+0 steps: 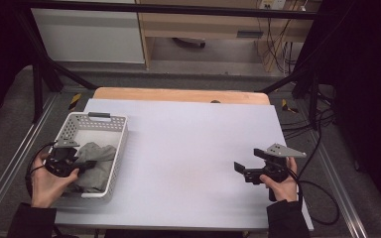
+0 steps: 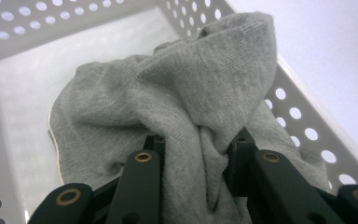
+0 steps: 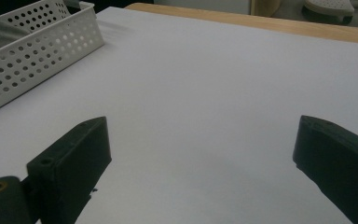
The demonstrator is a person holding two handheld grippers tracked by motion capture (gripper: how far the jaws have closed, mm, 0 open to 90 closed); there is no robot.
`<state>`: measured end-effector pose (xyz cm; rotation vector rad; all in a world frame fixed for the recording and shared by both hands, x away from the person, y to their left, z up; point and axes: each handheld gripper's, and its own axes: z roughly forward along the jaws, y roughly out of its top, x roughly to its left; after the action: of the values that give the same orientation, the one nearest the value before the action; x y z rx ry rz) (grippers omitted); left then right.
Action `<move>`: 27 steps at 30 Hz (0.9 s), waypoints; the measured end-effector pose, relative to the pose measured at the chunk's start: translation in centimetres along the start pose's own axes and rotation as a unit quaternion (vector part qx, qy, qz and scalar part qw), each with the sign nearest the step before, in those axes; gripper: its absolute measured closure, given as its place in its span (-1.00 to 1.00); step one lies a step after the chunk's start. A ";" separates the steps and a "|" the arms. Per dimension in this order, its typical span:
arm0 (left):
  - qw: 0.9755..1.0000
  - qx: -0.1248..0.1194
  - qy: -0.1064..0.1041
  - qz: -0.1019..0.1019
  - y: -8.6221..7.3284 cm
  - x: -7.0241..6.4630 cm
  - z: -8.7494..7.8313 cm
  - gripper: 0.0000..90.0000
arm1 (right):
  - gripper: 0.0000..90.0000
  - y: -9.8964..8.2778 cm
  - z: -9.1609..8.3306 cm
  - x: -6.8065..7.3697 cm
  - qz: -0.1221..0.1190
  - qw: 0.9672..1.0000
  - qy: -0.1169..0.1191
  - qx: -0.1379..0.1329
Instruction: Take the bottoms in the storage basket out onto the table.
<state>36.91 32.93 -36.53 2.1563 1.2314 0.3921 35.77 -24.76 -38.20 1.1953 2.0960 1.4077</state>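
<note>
Left gripper view first: the grey cloth (image 2: 191, 112) is seen bunched into a ridge and pinched between the two black jaws, which are clamped hard on a thick fold, so the left gripper (image 2: 193, 158) is judged to be holding the garment and nothing else. The cloth is kept inside the white perforated basket (image 2: 307, 116), draped against its far wall, presumably because a firm bite on a gathered fold is wanted before anything is lifted out. From the high view, the left gripper (image 1: 82, 166) is found reaching over the near end of the basket (image 1: 121, 124), at the left of the pale table sheet (image 1: 188, 148), with the cloth (image 1: 96, 166) heaped in the near half. The right gripper (image 1: 240, 168) is held low over bare sheet, well apart from the basket, its jaws spread wide and nothing between them; it is probably parked there in readiness to take or spread the cloth. In the right gripper view the same gap between the jaws is confirmed, the right gripper (image 3: 200, 154) pointing across the sheet (image 3: 205, 84) toward the basket (image 3: 37, 56). How much of the garment lies under the fold cannot be made out, nor what kind of garment it is; the basket floor beneath it is hidden, and the jaw tips are buried in fabric.
</note>
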 end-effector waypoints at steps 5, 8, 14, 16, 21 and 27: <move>1.000 -0.004 -0.001 -0.003 0.1 0.0 -0.2 0.60 | -0.90 0.0 0.0 0.0 0.000 1.000 0.000 0.000; 1.000 -0.009 -0.001 -0.005 0.1 0.0 -0.4 0.60 | -0.90 0.0 0.0 0.0 0.001 1.000 -0.001 -0.001; 1.000 -0.015 -0.001 -0.008 0.1 0.0 -0.7 0.60 | -0.90 0.0 0.0 0.0 0.001 1.000 -0.001 -0.001; 1.000 -0.016 -0.001 -0.007 0.2 -0.1 -0.9 0.60 | -0.90 0.0 0.0 0.0 0.001 1.000 -0.001 -0.001; 1.000 -0.022 0.001 -0.009 0.2 -0.1 -1.2 0.60 | -0.90 0.0 -0.1 -0.1 0.001 1.000 0.001 -0.001; 1.000 -0.025 0.001 -0.010 0.3 -0.1 -1.4 0.60 | -0.90 -0.1 -0.1 -0.1 0.001 1.000 0.000 -0.001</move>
<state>36.30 33.25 -35.23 2.1004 1.2298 0.4129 35.73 -24.90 -38.22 1.1966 2.0943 1.4108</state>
